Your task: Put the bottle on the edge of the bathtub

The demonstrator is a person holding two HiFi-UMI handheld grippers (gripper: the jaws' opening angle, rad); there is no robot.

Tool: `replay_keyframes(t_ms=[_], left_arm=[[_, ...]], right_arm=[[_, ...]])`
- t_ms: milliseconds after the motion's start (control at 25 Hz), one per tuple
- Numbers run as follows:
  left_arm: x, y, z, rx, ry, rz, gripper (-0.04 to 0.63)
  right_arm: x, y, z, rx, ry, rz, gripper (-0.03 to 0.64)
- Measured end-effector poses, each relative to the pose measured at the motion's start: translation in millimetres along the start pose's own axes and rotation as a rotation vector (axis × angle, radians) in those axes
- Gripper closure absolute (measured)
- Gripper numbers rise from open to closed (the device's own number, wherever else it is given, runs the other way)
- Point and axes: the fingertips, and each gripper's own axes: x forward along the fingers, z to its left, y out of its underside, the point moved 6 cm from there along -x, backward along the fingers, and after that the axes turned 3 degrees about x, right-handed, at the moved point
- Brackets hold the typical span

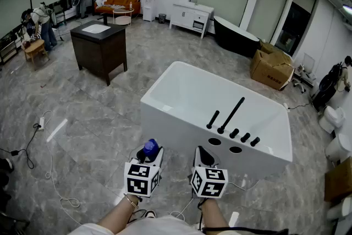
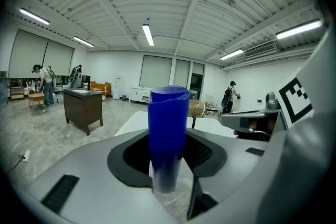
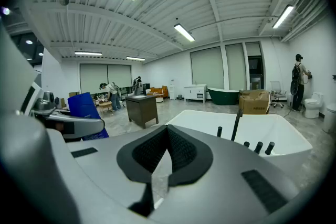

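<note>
Nearest, a blue bottle (image 2: 168, 128) is gripped between the fingers of the left gripper (image 1: 148, 158), while the fingers of the right gripper (image 1: 204, 157) are closed on nothing. Just beyond, the white bathtub (image 1: 165, 126) is seen, with black tap fittings (image 1: 231, 118) mounted on its rim.

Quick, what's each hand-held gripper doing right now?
Left hand-held gripper: closed on the blue bottle.
Right hand-held gripper: closed, nothing between its jaws.
</note>
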Motion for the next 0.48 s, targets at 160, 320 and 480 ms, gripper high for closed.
replay_keyframes(t_ms=[160, 320, 480], left_arm=[[0.6, -0.7, 2.2, -0.005, 0.006, 0.012, 0.431], [2.0, 3.6, 8.4, -0.003, 0.017, 0.019, 0.433], [4.8, 5.3, 11.5, 0.005, 0.030, 0.024, 0.433]], right_arm=[[0.8, -3.9, 2.1, -0.019, -0.001, 0.001, 0.591], [5.9, -0.4, 6.8, -0.014, 0.001, 0.008, 0.592], [9.8, 1.7, 8.3, 0.008, 0.003, -0.002, 0.591]])
